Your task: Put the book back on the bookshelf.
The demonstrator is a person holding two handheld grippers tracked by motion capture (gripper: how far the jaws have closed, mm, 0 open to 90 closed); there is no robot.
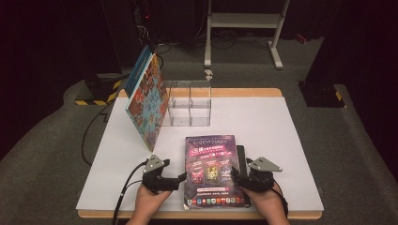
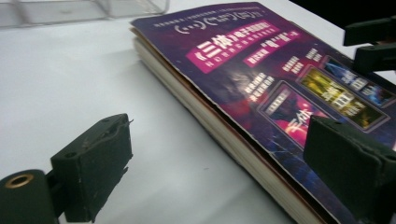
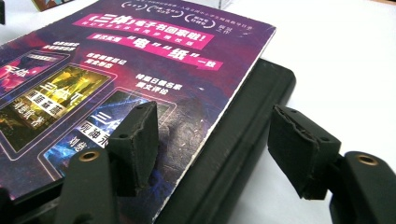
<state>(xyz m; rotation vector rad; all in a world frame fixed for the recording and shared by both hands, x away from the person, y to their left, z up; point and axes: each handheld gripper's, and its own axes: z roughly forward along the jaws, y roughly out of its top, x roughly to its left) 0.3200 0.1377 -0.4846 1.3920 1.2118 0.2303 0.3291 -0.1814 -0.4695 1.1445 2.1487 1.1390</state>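
Purple glossy-covered paperback book [image 1: 212,171] flat at lower centre of white bench [image 1: 281,140], long axis up-frame; left claw [image 1: 180,178] and right claw [image 1: 236,177] flanking, jaws apart, probably not yet touching.

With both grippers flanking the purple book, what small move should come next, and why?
Probably close the right gripper on the purple book. Its open jaws already straddle the book's right edge, one pad over the cover, one beside the black tray beneath. The left gripper straddles the opposite edge, also open.
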